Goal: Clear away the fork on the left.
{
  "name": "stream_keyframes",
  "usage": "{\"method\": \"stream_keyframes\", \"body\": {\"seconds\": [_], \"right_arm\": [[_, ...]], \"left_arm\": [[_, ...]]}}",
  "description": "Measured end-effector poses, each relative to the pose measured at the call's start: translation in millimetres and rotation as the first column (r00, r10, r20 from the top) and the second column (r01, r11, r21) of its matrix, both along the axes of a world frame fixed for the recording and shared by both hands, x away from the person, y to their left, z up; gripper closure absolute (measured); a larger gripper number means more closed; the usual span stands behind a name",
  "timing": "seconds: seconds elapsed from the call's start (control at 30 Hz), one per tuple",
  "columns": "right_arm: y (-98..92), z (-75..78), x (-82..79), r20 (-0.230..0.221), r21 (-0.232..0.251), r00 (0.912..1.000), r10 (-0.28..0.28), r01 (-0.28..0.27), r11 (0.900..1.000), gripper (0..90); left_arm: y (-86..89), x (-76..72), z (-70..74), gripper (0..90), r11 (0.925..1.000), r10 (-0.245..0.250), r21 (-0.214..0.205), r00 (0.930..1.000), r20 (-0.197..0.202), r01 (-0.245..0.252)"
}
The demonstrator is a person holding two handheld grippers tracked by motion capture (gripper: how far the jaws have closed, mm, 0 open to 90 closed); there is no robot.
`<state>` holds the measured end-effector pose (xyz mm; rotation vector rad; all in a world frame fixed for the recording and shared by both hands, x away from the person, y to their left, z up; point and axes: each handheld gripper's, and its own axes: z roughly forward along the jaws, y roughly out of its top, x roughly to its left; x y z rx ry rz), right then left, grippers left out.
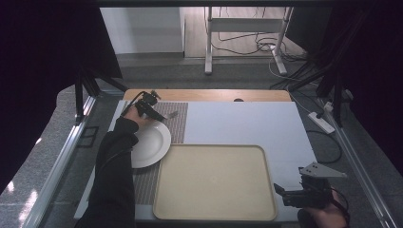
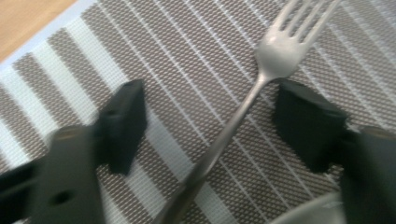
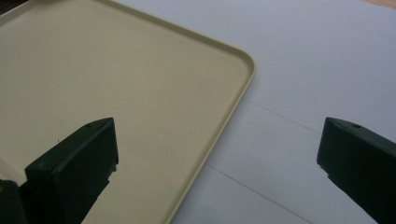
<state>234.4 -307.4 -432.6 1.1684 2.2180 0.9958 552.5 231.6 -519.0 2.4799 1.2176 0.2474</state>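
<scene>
The table (image 1: 237,118) fills the centre of the high view, its pale surface running from the wooden far edge down to the lower frame. A beige tray (image 1: 215,183) lies in the lower middle, empty; in the right gripper view its rounded corner reaches the upper centre, and the lower left of the tray is cut off there. A striped placemat (image 1: 177,124) sits left of centre, partly covered by a white plate (image 1: 153,142), whose rim shows only as a blurred sliver at the lower right of the left gripper view.

The left gripper (image 2: 210,121), held in the upper left of the high view, has its jaws apart. The fork (image 2: 243,105) lies on the placemat between them, running diagonally from the lower centre of the left gripper view to the tines at the upper right. Neither pad presses on it, though the neck of the fork passes close beside the right-hand jaw. Its handle end is blurred and cut off at the lower edge.

The right gripper (image 3: 217,140), at the lower right of the high view, has its jaws wide apart with nothing between them, over the tray's edge.
</scene>
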Motion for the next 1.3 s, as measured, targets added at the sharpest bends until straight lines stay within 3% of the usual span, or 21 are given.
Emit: {"method": "stream_keyframes", "body": {"seconds": [0.03, 0.07, 0.1, 0.17, 0.27, 0.37, 0.53, 0.73, 0.93, 1.1, 1.3], "right_arm": [[0.0, 0.0, -0.1, 0.000, 0.000, 1.0000, 0.000, 0.000, 1.0000, 0.0], [-0.1, 0.0, -0.1, 0.000, 0.000, 1.0000, 0.000, 0.000, 1.0000, 0.0], [-0.1, 0.0, -0.1, 0.000, 0.000, 1.0000, 0.000, 0.000, 1.0000, 0.0], [-0.1, -0.1, -0.1, 0.000, 0.000, 1.0000, 0.000, 0.000, 1.0000, 0.0], [0.0, -0.1, 0.1, -0.001, -0.001, 1.0000, 0.001, -0.001, 1.0000, 0.0], [0.0, -0.1, -0.1, -0.001, -0.001, 1.0000, 0.001, -0.001, 1.0000, 0.0], [-0.4, 0.0, 0.0, -0.002, 0.002, 1.0000, -0.002, 0.002, 1.0000, 0.0], [-0.2, 0.0, 0.2, -0.003, -0.001, 1.0000, -0.001, 0.001, 1.0000, 0.0], [-0.2, -0.2, 0.7, -0.006, 0.000, 1.0000, -0.002, 0.002, 1.0000, 0.0], [0.5, -0.3, 0.4, -0.003, -0.002, 1.0000, -0.003, 0.003, 1.0000, 0.0], [0.7, -0.1, 0.3, -0.003, -0.007, 1.0000, -0.004, 0.003, 1.0000, 0.0]], "left_arm": [[2.7, 0.0, -0.5, 34.1, 0.9999, -0.009, -0.014, 1.0000, 0.002, 0.009], [4.6, -0.1, -0.7, 43.6, 0.9994, -0.018, -0.028, 0.9998, 0.001, 0.018], [6.6, -0.9, -0.6, 43.6, 0.9989, -0.029, -0.038, 0.9996, 0.007, 0.029], [9.2, -3.4, 0.2, 70.2, 0.9968, -0.068, -0.041, 0.9975, 0.018, 0.069], [9.5, -5.9, 0.4, 77.7, 0.9933, -0.113, -0.021, 0.9929, 0.038, 0.114], [9.1, -6.3, 1.0, 86.0, 0.9882, -0.152, -0.015, 0.9880, 0.028, 0.152], [13.4, -4.9, 1.4, 86.3, 0.9914, -0.128, -0.026, 0.9916, 0.021, 0.128], [32.0, -5.9, 7.3, 86.3, 0.9965, -0.062, 0.058, 0.9978, 0.024, 0.060], [56.6, -13.2, 22.8, 86.4, 0.9956, 0.008, 0.093, 0.9989, 0.046, -0.012], [68.0, -25.7, 40.7, 86.3, 0.9963, 0.030, 0.079, 0.9984, 0.047, -0.033], [69.7, -45.3, 54.2, 86.2, 0.9997, 0.016, 0.019, 0.9995, 0.026, -0.016]]}}
